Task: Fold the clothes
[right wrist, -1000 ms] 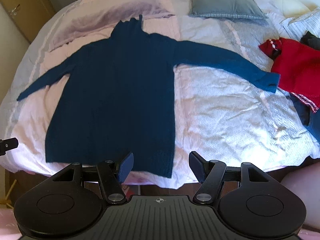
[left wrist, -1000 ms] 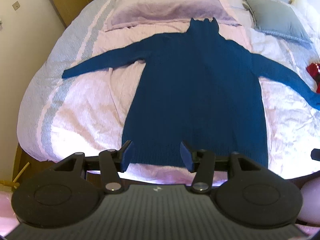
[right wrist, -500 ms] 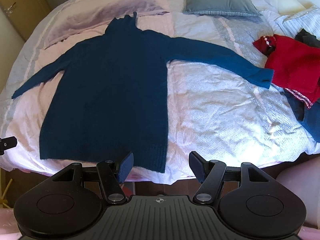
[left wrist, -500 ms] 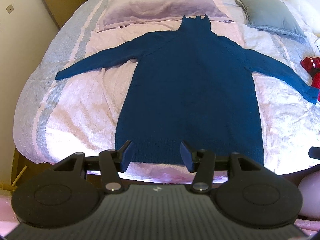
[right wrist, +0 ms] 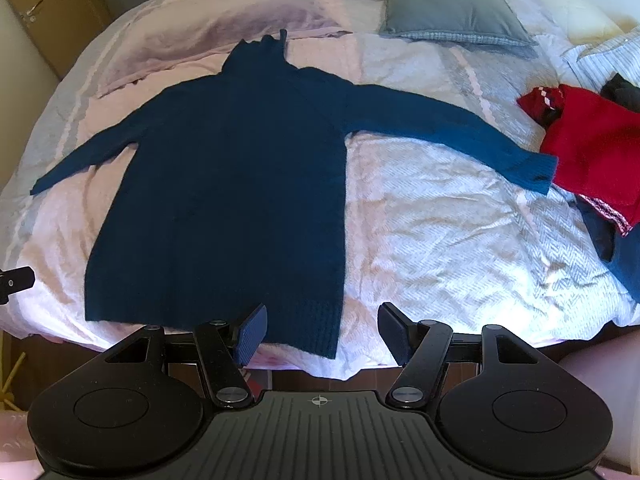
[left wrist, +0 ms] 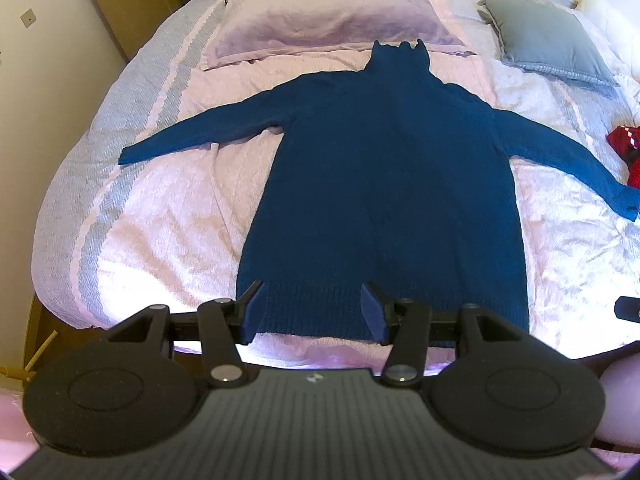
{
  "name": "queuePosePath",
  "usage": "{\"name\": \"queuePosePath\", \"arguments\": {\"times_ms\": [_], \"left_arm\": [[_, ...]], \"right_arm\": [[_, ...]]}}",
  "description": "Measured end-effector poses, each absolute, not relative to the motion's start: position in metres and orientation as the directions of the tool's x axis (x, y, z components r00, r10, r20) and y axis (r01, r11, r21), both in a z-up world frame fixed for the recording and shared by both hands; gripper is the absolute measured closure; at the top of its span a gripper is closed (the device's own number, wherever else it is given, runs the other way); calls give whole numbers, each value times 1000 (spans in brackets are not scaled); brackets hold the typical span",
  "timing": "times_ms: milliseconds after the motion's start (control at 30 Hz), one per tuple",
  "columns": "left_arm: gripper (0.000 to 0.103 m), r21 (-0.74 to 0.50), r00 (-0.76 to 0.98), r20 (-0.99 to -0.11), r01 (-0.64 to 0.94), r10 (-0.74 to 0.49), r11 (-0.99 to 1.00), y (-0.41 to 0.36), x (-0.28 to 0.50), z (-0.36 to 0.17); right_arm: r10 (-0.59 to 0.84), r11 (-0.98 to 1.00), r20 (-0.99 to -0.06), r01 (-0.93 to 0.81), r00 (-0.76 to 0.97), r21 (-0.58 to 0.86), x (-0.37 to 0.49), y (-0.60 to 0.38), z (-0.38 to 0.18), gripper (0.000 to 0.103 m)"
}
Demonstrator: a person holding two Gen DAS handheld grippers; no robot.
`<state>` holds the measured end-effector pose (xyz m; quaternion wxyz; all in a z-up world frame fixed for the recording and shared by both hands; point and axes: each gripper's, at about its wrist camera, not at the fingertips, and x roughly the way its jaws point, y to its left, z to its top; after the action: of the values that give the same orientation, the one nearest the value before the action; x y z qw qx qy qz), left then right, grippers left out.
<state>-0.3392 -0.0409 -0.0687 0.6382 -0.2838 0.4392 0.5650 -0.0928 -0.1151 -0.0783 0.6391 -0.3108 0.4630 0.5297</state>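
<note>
On the bed [left wrist: 168,216], a dark blue sweater [left wrist: 384,184] lies flat with both sleeves spread out and its neck toward the pillows. Near its bottom edge, the left tool [left wrist: 312,312] and the right tool [right wrist: 320,330] both hang wide open, holding nothing. Red clothes [right wrist: 592,152] lie just beside one sleeve end.

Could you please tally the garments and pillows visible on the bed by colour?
Navy sweater: 1
Red garment: 1
Dark garments beside the red one: unclear count
Lilac pillow: 1
Grey pillow: 1
Total clearly countable: 4
</note>
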Motion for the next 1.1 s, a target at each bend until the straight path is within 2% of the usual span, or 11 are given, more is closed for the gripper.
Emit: {"name": "queuePosePath", "arguments": {"times_ms": [667,900,1100], "left_arm": [[55,109,-27,-865,-985,501,135,-18,-362,-60],[55,57,18,-858,-990,513,131,34,-384,-62],[55,16,39,-849,-995,527,99,111,-423,-65]], "right_arm": [[425,213,-905,-969,-23,125,-102,-89,-74,38],[423,295,-906,-946,0,138,-100,-61,-78,38],[461,384,-887,-909,35,164,-104,-14,-73,38]]}}
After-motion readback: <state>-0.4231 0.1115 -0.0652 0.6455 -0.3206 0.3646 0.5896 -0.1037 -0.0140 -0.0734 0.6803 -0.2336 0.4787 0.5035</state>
